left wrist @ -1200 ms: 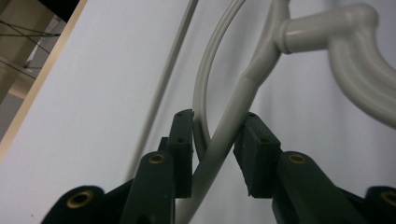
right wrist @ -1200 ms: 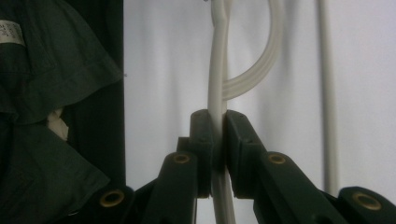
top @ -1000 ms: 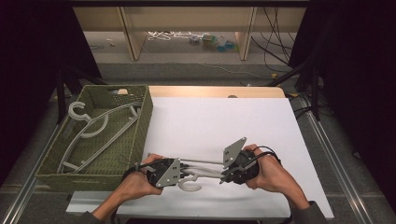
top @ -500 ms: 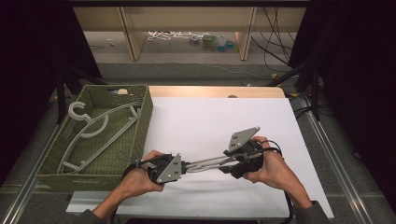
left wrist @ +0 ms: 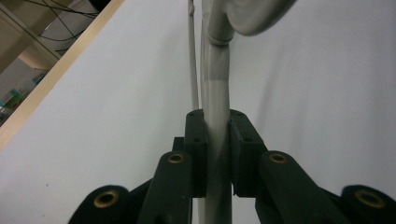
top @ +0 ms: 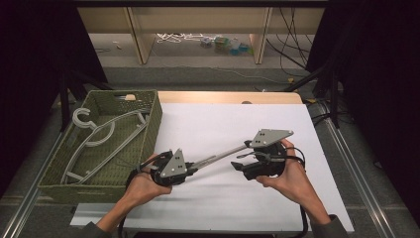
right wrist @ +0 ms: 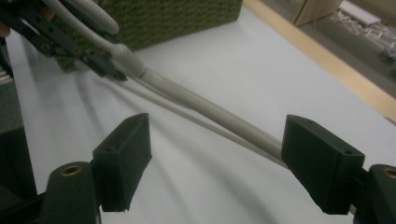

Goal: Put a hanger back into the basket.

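Note:
A pale grey clothes hanger (top: 223,155) slants up to the right above the white table sheet (top: 218,119). My left gripper (top: 192,169) is shut on one end of it; in the left gripper view the pads clamp the hanger's arm (left wrist: 218,84), with the left gripper (left wrist: 217,135) pointing along it. My right gripper (top: 239,162) has just been opening its jaws. In the right gripper view the hanger's arm (right wrist: 201,105) crosses between the wide jaws of the right gripper (right wrist: 219,154) and runs behind the right-hand pad, with no pad pressing on it.
A green woven basket (top: 153,124) stands at the table's left with several more hangers (top: 94,134) in it; its wall (right wrist: 177,18) is close behind the left gripper. A wooden strip (top: 228,97) edges the table's far side. Metal rails run along both sides.
The right gripper's jaws have opened and let go of the hanger, and that hand has risen a little. The hanger has turned and its right end now tilts upward; its hook no longer lies flat.

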A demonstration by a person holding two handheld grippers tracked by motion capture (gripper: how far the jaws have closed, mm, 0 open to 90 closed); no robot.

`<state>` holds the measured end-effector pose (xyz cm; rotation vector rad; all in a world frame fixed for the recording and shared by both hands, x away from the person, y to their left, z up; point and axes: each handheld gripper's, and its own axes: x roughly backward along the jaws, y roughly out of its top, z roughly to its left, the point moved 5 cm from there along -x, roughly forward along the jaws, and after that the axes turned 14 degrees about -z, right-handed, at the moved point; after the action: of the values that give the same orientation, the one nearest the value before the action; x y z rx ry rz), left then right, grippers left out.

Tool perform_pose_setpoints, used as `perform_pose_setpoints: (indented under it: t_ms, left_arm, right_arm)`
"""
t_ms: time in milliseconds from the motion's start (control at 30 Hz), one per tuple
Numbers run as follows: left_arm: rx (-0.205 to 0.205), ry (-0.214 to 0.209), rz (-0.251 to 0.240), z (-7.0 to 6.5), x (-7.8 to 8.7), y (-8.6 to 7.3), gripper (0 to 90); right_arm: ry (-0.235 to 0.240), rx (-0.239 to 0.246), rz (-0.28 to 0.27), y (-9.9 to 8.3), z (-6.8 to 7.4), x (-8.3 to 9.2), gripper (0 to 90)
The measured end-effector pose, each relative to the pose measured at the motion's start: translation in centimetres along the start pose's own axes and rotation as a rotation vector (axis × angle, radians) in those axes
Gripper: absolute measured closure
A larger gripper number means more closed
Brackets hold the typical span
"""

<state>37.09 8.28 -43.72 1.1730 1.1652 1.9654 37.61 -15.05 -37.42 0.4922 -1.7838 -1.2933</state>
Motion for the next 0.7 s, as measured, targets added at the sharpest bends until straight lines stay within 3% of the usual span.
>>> perform_pose_setpoints:
  t_ms: [233,500,700]
  left_arm:
    - [0.126,0.040,-0.023,1.1,0.8,0.1,79.6]
    - [0.283,0.070,-0.100,2.2,1.8,0.6,79.6]
    - [0.349,0.081,-0.142,2.9,2.7,1.0,79.6]
  right_arm:
    - [-0.060,-0.040,-0.100,0.3,0.2,0.9,19.9]
    - [-0.101,-0.109,-0.184,-0.9,0.1,1.7,17.6]
    - [-0.114,-0.139,-0.238,-1.9,0.4,1.6,17.2]
